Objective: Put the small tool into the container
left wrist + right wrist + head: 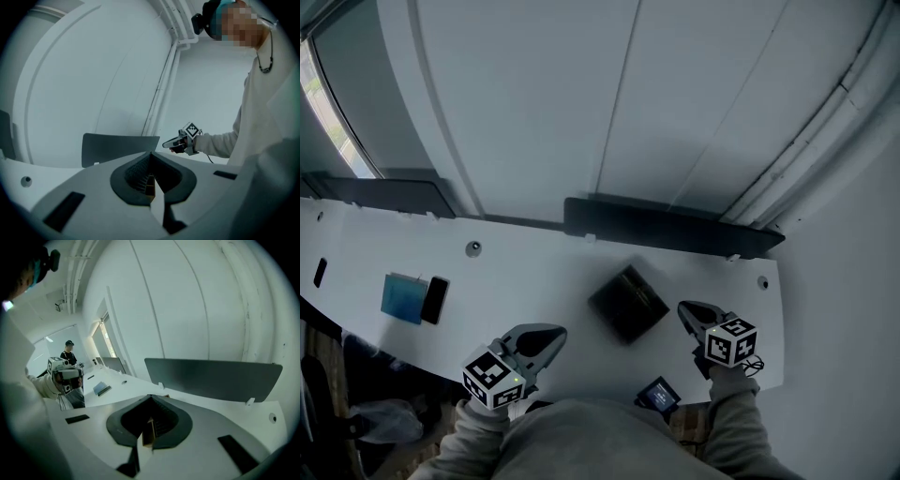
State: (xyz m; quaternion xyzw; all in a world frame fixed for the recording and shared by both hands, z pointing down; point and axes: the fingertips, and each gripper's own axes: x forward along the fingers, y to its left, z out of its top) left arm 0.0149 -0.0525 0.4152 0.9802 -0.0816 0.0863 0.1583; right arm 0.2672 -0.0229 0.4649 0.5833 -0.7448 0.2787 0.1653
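Note:
A black box-shaped container sits on the white table, right of centre. A small dark item with a blue face lies at the table's near edge, close to my body. My left gripper hovers left of the container with its jaws together and nothing between them. To the container's right, the right gripper is shut and empty as well. Each gripper view looks over its own closed jaws across the table at the other one: the right gripper and the left gripper.
A blue notebook and a black phone lie at the table's left. Dark partition panels stand along the far edge, against a white wall. Another person stands far off in the right gripper view.

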